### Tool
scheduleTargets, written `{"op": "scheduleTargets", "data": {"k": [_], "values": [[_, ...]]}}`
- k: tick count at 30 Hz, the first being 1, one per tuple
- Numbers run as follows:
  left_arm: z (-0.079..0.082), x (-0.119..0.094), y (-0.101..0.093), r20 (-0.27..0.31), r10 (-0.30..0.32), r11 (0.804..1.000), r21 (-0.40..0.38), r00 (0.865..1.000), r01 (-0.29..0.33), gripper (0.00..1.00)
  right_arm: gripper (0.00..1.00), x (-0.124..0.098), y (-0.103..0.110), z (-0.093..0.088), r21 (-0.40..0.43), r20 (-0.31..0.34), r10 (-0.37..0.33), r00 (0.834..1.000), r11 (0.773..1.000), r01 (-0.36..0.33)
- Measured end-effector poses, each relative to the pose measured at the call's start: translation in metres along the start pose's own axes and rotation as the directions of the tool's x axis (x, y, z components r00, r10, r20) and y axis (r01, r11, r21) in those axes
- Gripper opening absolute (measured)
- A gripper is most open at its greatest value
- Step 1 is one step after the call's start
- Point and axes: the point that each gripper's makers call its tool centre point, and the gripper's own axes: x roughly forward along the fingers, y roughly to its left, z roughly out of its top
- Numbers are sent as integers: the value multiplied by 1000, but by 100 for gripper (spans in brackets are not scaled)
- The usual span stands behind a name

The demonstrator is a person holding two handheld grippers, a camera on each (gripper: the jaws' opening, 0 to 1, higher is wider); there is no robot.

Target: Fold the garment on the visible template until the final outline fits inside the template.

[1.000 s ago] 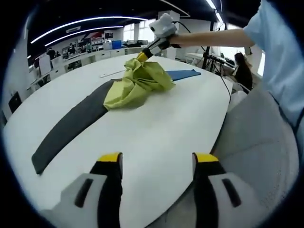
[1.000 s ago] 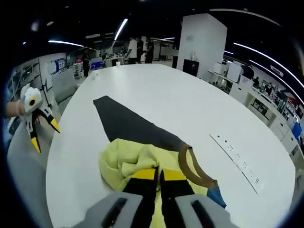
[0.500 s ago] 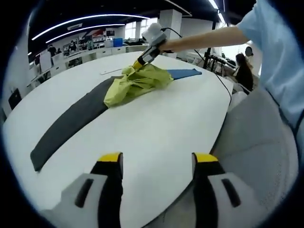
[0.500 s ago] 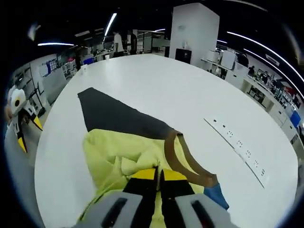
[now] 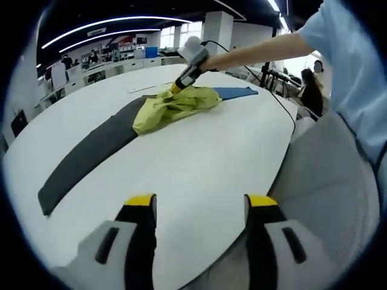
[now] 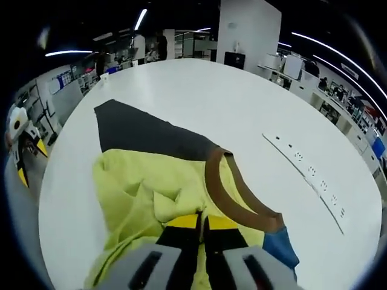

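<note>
Left gripper view: left gripper (image 5: 196, 208) jaws apart, holding nothing, over the white tabletop's (image 5: 199, 157) near edge. Yellow-green garment (image 5: 172, 106) bunched at the far end on the dark template strip (image 5: 84, 160); right gripper (image 5: 181, 81) on it.

Right gripper view: right gripper (image 6: 202, 226) jaws clamped on garment (image 6: 151, 193) near its brown collar (image 6: 233, 193); blue patch (image 6: 279, 249) alongside.

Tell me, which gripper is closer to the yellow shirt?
Right. The right gripper is shut on the shirt; the left gripper hangs open at the table's near edge, far off.

Pale blue short sleeve (image 5: 347, 66) — loose.
</note>
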Motion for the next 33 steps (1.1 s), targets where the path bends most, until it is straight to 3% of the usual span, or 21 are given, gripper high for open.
{"op": "scheduleTargets", "data": {"k": [17, 24, 29, 33], "values": [[-1, 0, -1, -4, -4, 1000, -9, 1000, 4, 56, 3, -8, -3, -1, -39, -11, -16, 1000, 999, 16], [-3, 2, -4, -17, -13, 1000, 0, 1000, 13, 56, 18, -24, -3, 3, 4, 39, -32, 999, 1000, 31], [-2, 2, -3, -11, -8, 1000, -5, 1000, 8, 56, 29, -38, 7, 6, 93, 104, -4, 995, 996, -5], [-1, 2, -5, -13, -12, 1000, -5, 1000, 12, 56, 37, -48, 15, 0, 96, 113, 7, 994, 995, -18]]}}
